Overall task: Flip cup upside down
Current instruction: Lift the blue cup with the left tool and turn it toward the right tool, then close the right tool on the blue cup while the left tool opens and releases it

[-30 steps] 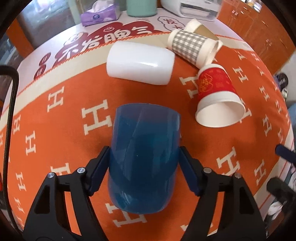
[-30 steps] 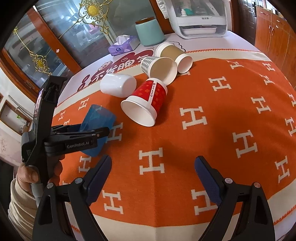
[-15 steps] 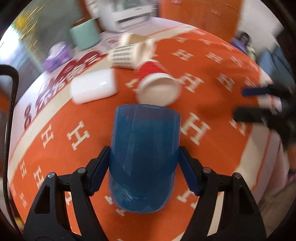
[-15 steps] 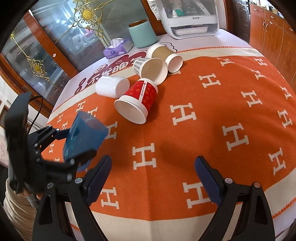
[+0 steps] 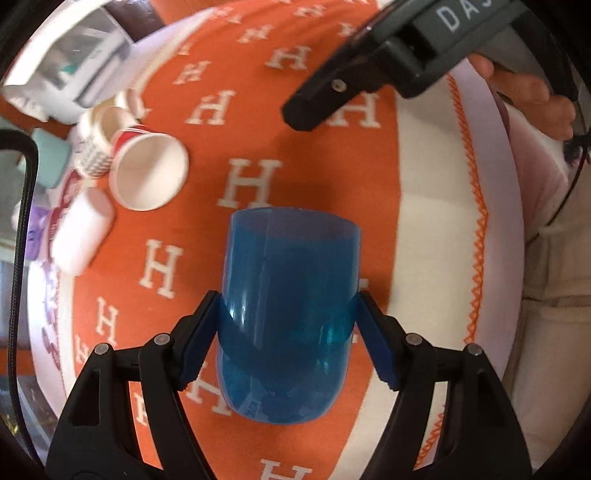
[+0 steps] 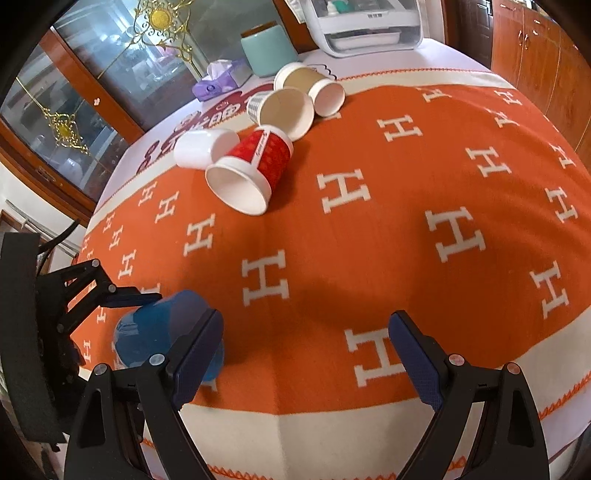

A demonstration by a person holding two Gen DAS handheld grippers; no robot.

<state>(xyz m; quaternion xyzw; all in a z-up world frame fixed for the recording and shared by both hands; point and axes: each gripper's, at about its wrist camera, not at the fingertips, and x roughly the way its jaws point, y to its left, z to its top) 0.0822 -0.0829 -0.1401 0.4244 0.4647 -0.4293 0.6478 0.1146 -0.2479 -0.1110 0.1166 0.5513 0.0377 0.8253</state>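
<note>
My left gripper (image 5: 288, 336) is shut on a translucent blue plastic cup (image 5: 288, 314), held by its sides above the orange cloth. In the right wrist view the blue cup (image 6: 162, 332) sits low at the near left of the table, mouth end down, partly hidden behind my right gripper's left finger (image 6: 195, 354). My right gripper (image 6: 306, 362) is open and empty over the table's front edge. It also shows in the left wrist view (image 5: 369, 74) at the top right.
Several cups lie on their sides at the back: a red paper cup (image 6: 255, 170), a white cup (image 6: 203, 147), a checked cup (image 6: 280, 110), a brown cup (image 6: 314, 88). A teal canister (image 6: 267, 50), a tissue pack (image 6: 218, 77) and a white appliance (image 6: 365, 22) stand behind. The orange cloth (image 6: 406, 221) covers the table.
My left gripper has swung round with the blue cup, turning it over and lowering it toward the near left of the table. My right gripper has hardly moved.
</note>
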